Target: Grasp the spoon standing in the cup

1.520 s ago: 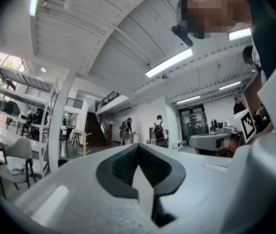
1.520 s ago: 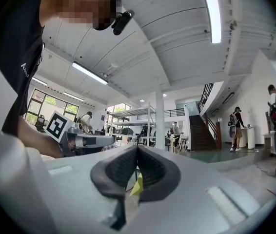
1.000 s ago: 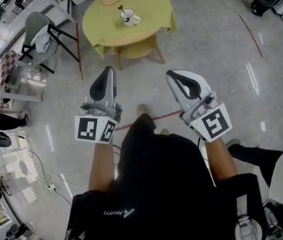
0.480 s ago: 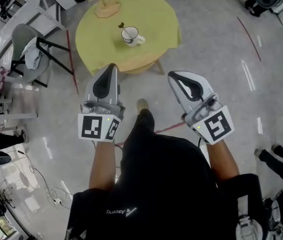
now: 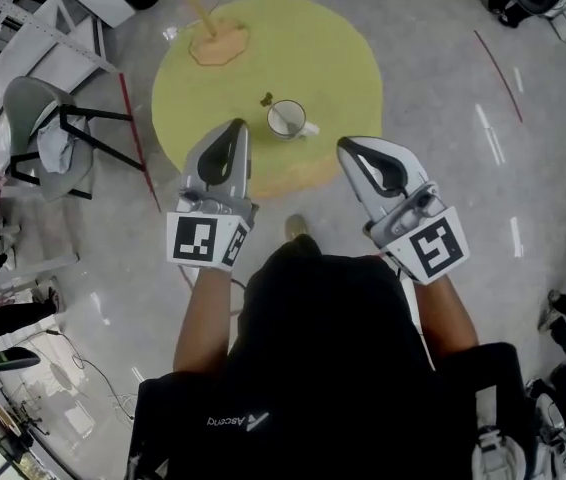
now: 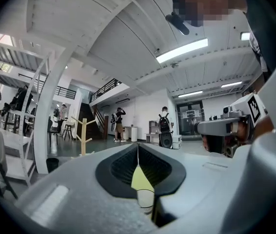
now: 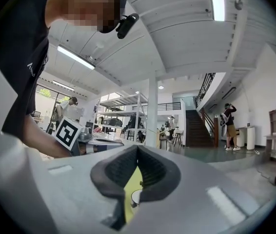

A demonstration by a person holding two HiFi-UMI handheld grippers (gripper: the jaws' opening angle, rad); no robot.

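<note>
Round desk (image 5: 343, 58) up top, draped in a yellow-green cloth. Near its far left edge stands a wooden stand (image 5: 219, 44) on an octagonal base. Left of the desk sits a grey chair (image 5: 25, 118) with a pale cloth (image 5: 55, 150) over it, and a red floor line (image 5: 138, 133) runs between chair and desk. Well right of the desk, a second red line (image 5: 500, 70).

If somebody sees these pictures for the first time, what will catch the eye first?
First comes the round yellow-green table at the top centre of the head view, with a white cup near its closer edge and a spoon standing in it. Next come the left gripper and the right gripper, both shut and empty, held side by side just short of the cup.
</note>
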